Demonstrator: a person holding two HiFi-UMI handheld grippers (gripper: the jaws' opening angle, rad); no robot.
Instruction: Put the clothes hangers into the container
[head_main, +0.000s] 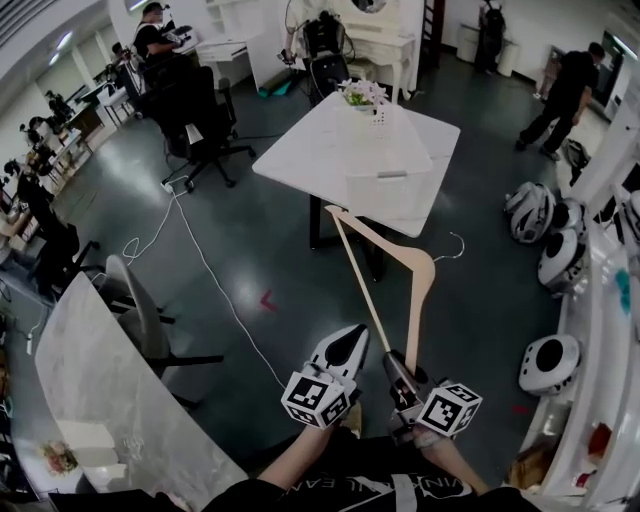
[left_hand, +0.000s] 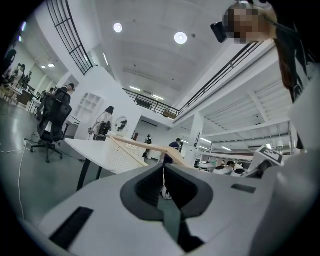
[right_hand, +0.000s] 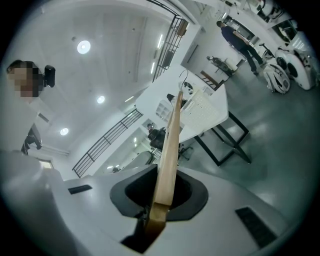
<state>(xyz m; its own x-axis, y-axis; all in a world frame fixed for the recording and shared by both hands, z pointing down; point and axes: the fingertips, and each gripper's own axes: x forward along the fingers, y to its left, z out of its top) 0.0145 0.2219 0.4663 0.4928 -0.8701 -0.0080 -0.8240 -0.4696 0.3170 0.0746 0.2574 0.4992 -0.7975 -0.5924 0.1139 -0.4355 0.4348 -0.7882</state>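
Hanger (head_main: 378, 232) is hanging in the air short of the container (head_main: 390, 190) on the surface (head_main: 300, 150), with the right tongs (head_main: 397, 365) clamping one arm tip. Left tongs (head_main: 345, 345) are sitting closed and empty. Looking light and stiff, probably levering from that end grip.

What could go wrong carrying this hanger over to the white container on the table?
1. The right claw grips the wooden hanger only at one arm's tip, so it may pivot or slip.
2. Its metal hook juts sideways and could snag the container rim.
3. The flower pot stands just beyond the container; the hanger's far end might knock it.
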